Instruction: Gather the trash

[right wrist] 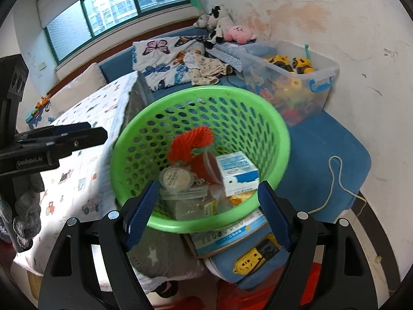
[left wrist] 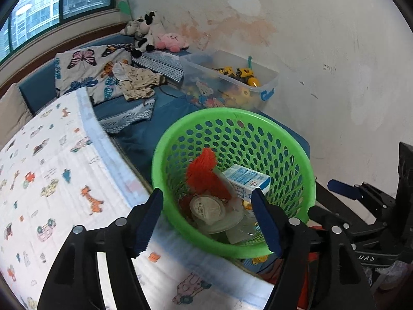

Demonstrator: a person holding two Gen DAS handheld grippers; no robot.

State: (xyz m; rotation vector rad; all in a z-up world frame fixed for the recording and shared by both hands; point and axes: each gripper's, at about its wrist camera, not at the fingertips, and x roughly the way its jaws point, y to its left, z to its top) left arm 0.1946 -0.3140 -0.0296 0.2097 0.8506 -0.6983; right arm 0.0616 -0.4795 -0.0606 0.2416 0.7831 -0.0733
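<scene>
A green perforated basket stands beside the bed and holds trash: a red foam net, a blue-and-white carton, a round lidded cup and clear plastic pieces. My left gripper is open and empty, just in front of the basket's near rim. The basket also shows in the right wrist view, with the red net, carton and cup inside. My right gripper is open and empty over the near rim.
A bed with a printed white blanket lies to the left. A clear toy bin stands against the wall behind the basket. Plush toys sit at the back. A booklet and yellow power strip lie under the basket's near side.
</scene>
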